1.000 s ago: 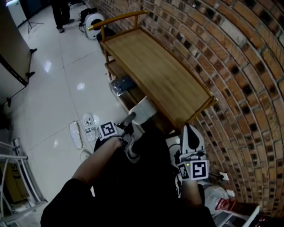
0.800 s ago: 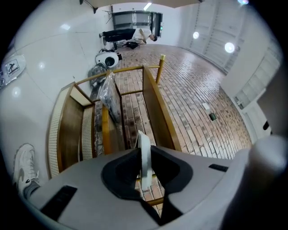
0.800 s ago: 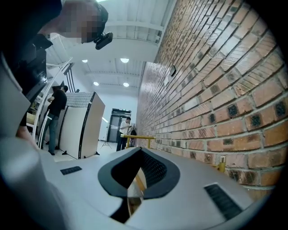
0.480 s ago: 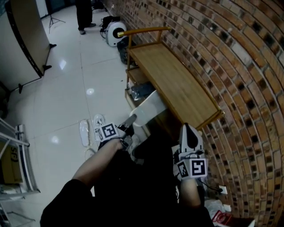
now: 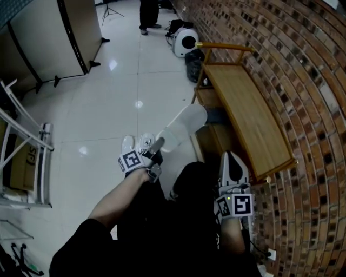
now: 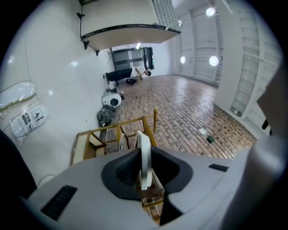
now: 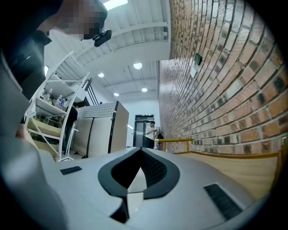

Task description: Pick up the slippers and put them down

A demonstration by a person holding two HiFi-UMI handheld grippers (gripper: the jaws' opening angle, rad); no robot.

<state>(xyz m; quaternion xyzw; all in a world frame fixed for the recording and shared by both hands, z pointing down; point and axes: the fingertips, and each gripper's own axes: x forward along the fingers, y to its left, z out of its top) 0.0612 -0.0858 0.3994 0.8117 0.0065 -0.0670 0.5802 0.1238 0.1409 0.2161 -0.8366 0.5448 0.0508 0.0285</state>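
My left gripper [image 5: 157, 146] is shut on the heel end of a white slipper [image 5: 183, 125], which sticks out ahead of it above the floor beside the bench. In the left gripper view the slipper [image 6: 144, 144] stands edge-on, pinched between the dark pads of that gripper [image 6: 143, 173]. Two more white slippers in clear wrapping [image 5: 136, 145] lie side by side on the tiles just left of the left gripper, and show again as wrapped slippers [image 6: 23, 113]. My right gripper [image 5: 232, 162] hovers by the bench's near end, its jaws together at the tip [image 7: 140, 152], holding nothing.
A wooden bench [image 5: 246, 111] with a lower shelf runs along the brick wall [image 5: 308, 81]. A white metal rack [image 5: 30, 162] stands at the left and a partition panel [image 5: 48, 38] behind it. A person [image 5: 148, 13] and a round white machine [image 5: 186, 40] are far back.
Both grippers have swung left, away from the bench top and toward the tiled floor. The left one still carries the slipper; the wrapped pair now lies right beside it.
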